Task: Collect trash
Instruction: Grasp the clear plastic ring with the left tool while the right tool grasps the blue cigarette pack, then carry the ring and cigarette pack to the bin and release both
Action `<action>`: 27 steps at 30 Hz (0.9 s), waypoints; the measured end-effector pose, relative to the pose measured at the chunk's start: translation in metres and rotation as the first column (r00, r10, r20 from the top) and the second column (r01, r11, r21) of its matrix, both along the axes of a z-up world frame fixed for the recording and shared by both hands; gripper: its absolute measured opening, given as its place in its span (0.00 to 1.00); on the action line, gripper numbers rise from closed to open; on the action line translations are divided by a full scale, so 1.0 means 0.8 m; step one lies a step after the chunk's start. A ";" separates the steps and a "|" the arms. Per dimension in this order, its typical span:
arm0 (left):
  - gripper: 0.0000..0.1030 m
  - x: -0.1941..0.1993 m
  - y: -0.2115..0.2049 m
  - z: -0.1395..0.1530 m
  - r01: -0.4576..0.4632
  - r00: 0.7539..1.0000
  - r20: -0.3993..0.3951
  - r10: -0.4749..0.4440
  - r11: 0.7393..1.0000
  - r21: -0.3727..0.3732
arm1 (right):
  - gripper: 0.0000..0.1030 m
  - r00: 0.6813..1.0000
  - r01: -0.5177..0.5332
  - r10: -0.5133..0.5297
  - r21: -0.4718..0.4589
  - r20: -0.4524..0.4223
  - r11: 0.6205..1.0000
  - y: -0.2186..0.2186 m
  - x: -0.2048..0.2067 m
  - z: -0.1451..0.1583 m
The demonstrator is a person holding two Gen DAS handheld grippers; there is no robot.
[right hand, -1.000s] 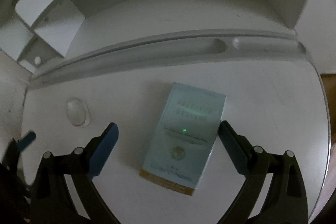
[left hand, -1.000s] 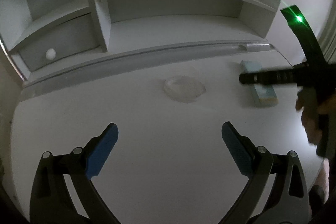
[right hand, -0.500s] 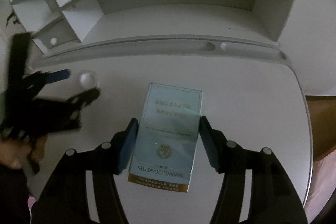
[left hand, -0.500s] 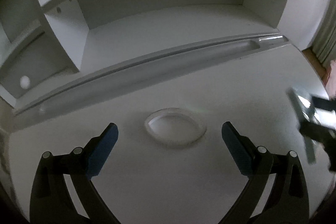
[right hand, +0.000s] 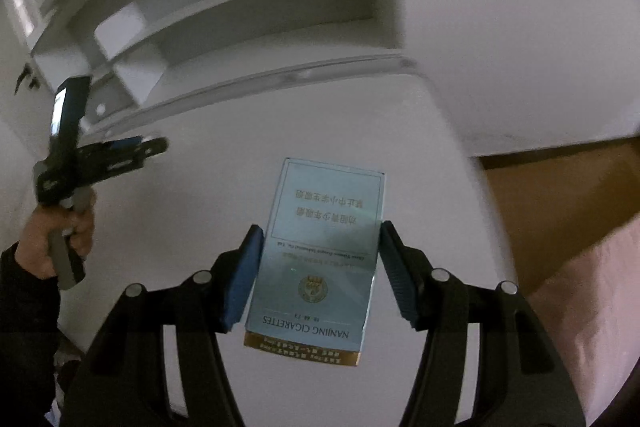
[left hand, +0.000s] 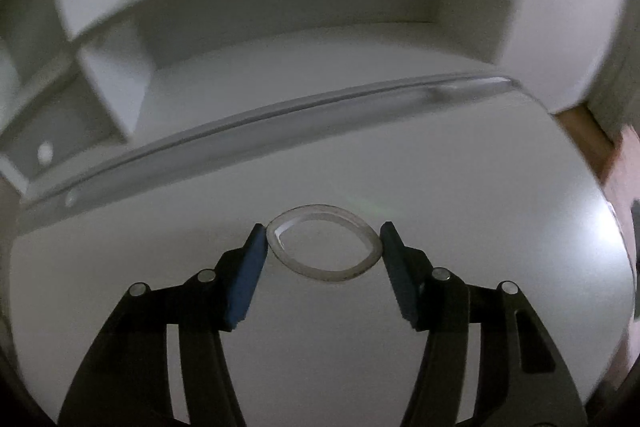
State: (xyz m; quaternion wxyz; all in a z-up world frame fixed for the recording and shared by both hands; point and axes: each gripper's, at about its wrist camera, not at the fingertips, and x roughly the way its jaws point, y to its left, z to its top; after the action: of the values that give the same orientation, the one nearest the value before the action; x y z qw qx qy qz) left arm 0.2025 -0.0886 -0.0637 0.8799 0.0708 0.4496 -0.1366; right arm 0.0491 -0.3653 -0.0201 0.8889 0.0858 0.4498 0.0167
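Pale-blue cardboard, gold along its near edge: the flat cigarette pack in our right gripper reads "NANJING CIGARETTES" near that gold band, upside down to the camera. A round crest sits above the name, and 2 rows of Chinese characters fill a framed panel at the far end; the small print between is too fine for us to read. Both blue pads press the pack's long sides, so the jaws are clamped on it at a narrow gap. The pack lies lengthwise between the fingers, its far end reaching past the tips and its gold end back toward the camera. Whether it rests on the white desk or hangs above it we cannot tell.

From the left wrist we see our left gripper closed around a thin, translucent white plastic ring over the white desk. The 2 blue pads touch the ring's left and right edges right at the fingertips, and the ring looks squeezed into an oval. It bears no lettering.

In the right wrist view the left gripper appears at the far left, held in the person's left hand. White shelving rises behind the desk.
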 end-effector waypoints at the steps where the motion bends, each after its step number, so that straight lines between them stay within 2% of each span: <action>1: 0.55 -0.012 -0.019 0.004 0.033 0.999 0.007 -0.033 0.999 -0.007 | 0.57 0.999 0.031 -0.031 0.004 0.009 1.000 -0.020 -0.015 0.001; 4: 0.55 -0.059 -0.099 0.018 0.173 0.985 0.027 -0.172 0.984 -0.034 | 0.57 0.990 0.134 -0.135 0.023 0.032 0.991 -0.088 -0.069 -0.002; 7: 0.55 -0.118 -0.186 0.029 0.327 0.945 0.048 -0.324 0.942 -0.072 | 0.57 0.973 0.227 -0.228 0.025 0.033 0.973 -0.148 -0.120 -0.011; 8: 0.55 -0.147 -0.226 0.033 0.397 0.917 0.060 -0.393 0.914 -0.085 | 0.57 0.966 0.257 -0.258 0.025 0.029 0.966 -0.168 -0.138 -0.016; 9: 0.55 -0.165 -0.249 0.033 0.434 0.901 0.063 -0.429 0.896 -0.092 | 0.57 0.958 0.286 -0.287 0.028 0.023 0.958 -0.188 -0.158 -0.021; 11: 0.55 -0.206 -0.304 0.035 0.528 0.849 0.062 -0.524 0.841 -0.116 | 0.57 0.943 0.333 -0.334 0.030 0.014 0.942 -0.218 -0.189 -0.031; 13: 0.55 -0.246 -0.353 0.033 0.613 0.790 0.065 -0.610 0.779 -0.129 | 0.57 0.927 0.374 -0.375 0.046 0.004 0.926 -0.250 -0.224 -0.044; 14: 0.55 -0.272 -0.384 0.030 0.666 0.745 0.067 -0.664 0.735 -0.127 | 0.57 0.921 0.389 -0.390 0.050 -0.003 0.920 -0.261 -0.238 -0.050; 16: 0.55 -0.304 -0.420 0.022 0.723 0.690 0.074 -0.720 0.681 -0.118 | 0.57 0.913 0.408 -0.408 0.056 -0.012 0.911 -0.273 -0.259 -0.063; 18: 0.55 -0.327 -0.442 0.011 0.760 0.647 0.060 -0.760 0.637 -0.129 | 0.57 0.904 0.428 -0.427 0.063 -0.028 0.902 -0.286 -0.281 -0.077; 21: 0.55 -0.344 -0.472 -0.019 0.791 0.605 0.018 -0.796 0.599 -0.123 | 0.57 0.896 0.444 -0.439 0.091 -0.071 0.892 -0.306 -0.300 -0.106; 23: 0.55 -0.348 -0.488 -0.046 0.804 0.585 -0.023 -0.811 0.583 -0.113 | 0.57 0.894 0.447 -0.436 0.127 -0.106 0.885 -0.318 -0.306 -0.132; 27: 0.55 -0.350 -0.509 -0.099 0.819 0.566 -0.077 -0.821 0.571 -0.065 | 0.57 0.885 0.458 -0.431 0.172 -0.177 0.872 -0.341 -0.307 -0.188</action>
State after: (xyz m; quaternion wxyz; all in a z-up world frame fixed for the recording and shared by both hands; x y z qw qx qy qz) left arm -0.0778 -0.4960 -0.1429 0.6940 0.2545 0.4066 -0.5369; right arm -0.1964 -0.6378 -0.1706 0.8228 0.2806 0.4719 -0.1471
